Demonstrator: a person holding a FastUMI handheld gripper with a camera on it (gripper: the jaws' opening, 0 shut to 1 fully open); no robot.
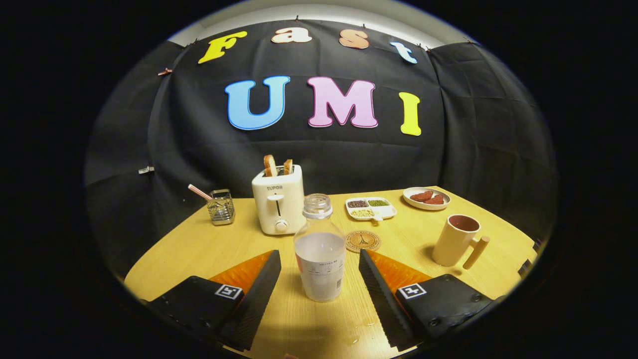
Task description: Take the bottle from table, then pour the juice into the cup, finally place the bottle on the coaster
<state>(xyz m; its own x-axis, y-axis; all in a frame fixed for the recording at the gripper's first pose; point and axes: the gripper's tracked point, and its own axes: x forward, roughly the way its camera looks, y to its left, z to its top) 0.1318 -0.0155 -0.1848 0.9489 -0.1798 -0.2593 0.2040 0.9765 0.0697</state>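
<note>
A clear, capless plastic bottle [320, 249] with whitish juice and a white label stands upright on the wooden table [209, 249]. It sits between my two black fingers, with a gap on each side. My gripper [319, 257] is open and touches nothing. A round brown coaster [363, 241] lies just behind the bottle, to its right. Further right, beyond the right finger [380, 289], stands a cream mug [456, 239] with a dark inside and a wooden handle.
A white toaster [278, 205] with two slices of bread stands behind the bottle. To its left is a small glass holder [221, 206] with a stick. A divided dish of seeds [371, 208] and a plate of red food [426, 198] lie at the back right.
</note>
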